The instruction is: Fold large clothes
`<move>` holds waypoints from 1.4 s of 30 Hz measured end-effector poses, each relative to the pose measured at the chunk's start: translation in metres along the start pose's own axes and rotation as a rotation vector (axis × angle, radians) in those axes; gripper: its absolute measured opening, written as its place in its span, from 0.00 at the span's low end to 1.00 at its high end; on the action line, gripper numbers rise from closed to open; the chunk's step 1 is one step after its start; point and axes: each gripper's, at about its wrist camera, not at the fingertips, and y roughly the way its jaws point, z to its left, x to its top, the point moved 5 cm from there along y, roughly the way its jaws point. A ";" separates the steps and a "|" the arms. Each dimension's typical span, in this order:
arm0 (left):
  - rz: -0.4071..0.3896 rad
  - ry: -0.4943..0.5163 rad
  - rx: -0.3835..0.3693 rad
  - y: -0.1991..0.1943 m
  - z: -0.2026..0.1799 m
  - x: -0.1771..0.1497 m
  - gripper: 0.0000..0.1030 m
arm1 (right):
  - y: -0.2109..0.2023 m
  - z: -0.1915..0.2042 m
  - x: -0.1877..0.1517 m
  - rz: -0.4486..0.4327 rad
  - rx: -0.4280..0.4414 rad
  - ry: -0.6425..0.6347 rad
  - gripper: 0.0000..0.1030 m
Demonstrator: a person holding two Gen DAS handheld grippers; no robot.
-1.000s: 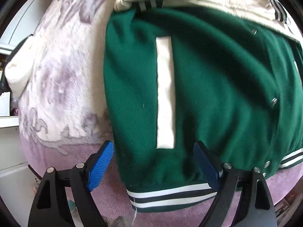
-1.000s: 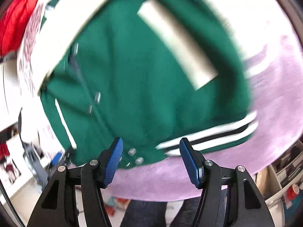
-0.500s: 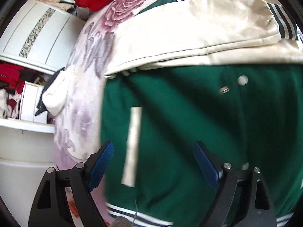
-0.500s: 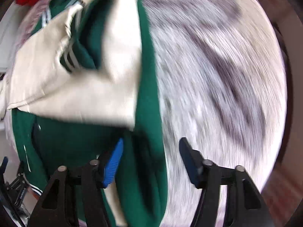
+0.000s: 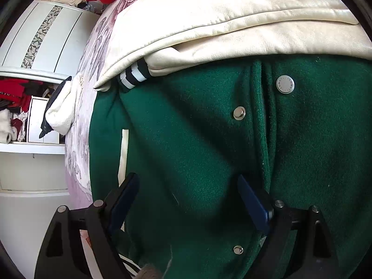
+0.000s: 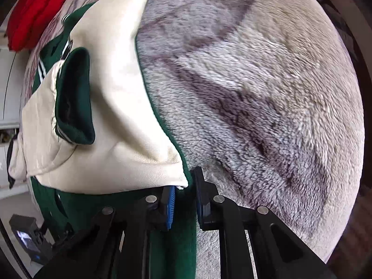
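Across the fleecy floral blanket (image 6: 267, 97) lies the green jacket (image 5: 197, 151), cream sleeves (image 5: 232, 23) folded over its front. Over its snaps, the left gripper (image 5: 188, 200) hovers spread wide, while the right gripper (image 6: 183, 200) is closing, the jacket's side edge between its jaws.

varsity jacket (image 5: 186, 139): 1 | cream sleeves (image 5: 232, 23): 2 | snap buttons (image 5: 285, 84): 3 | fleece blanket (image 6: 255, 93): 1 | red garment (image 6: 34, 11): 1 | grippers: left gripper (image 5: 188, 200), right gripper (image 6: 183, 200): 2
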 end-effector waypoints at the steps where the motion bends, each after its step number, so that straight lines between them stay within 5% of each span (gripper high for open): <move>1: -0.002 -0.005 -0.007 0.001 0.002 0.000 0.85 | -0.003 0.002 0.000 0.008 -0.006 -0.015 0.16; 6: -0.011 -0.049 -0.048 0.002 0.010 -0.006 0.85 | -0.008 -0.005 -0.017 0.131 0.029 -0.041 0.38; 7: -0.013 -0.051 -0.050 0.001 0.007 -0.005 0.85 | 0.005 -0.016 -0.026 0.187 -0.028 -0.070 0.35; 11: -0.007 -0.055 -0.068 -0.002 0.015 -0.010 0.85 | -0.010 -0.025 -0.030 0.132 -0.109 -0.058 0.30; 13: -0.022 -0.088 -0.072 -0.013 0.033 -0.019 0.85 | -0.030 -0.025 -0.050 0.151 -0.142 -0.047 0.30; 17: -0.019 -0.177 -0.089 -0.024 0.078 -0.053 0.85 | -0.037 -0.010 -0.128 0.310 -0.052 -0.067 0.45; 19: 0.006 -0.215 -0.099 -0.021 0.097 -0.077 0.85 | -0.025 -0.012 -0.170 0.388 -0.034 -0.064 0.45; 20: 0.028 -0.223 -0.107 -0.017 0.105 -0.093 0.85 | -0.017 -0.018 -0.189 0.412 -0.056 -0.061 0.38; 21: 0.042 -0.222 -0.111 -0.014 0.109 -0.102 0.85 | -0.010 -0.031 -0.207 0.413 -0.074 -0.048 0.18; 23: 0.064 -0.210 -0.109 -0.007 0.116 -0.127 0.85 | -0.004 -0.050 -0.226 0.379 -0.120 0.000 0.18; 31: 0.058 -0.147 -0.096 -0.005 0.116 -0.174 0.85 | -0.053 -0.058 -0.224 0.318 -0.108 0.073 0.21; 36: 0.068 -0.155 -0.098 -0.019 0.103 -0.181 0.85 | -0.039 -0.075 -0.241 0.372 -0.072 0.086 0.21; 40: 0.016 -0.109 -0.025 -0.051 0.077 -0.173 0.85 | -0.061 -0.088 -0.219 0.435 -0.017 0.030 0.27; 42: -0.007 -0.081 0.006 -0.073 0.055 -0.168 0.85 | -0.088 -0.104 -0.206 0.413 -0.061 -0.033 0.52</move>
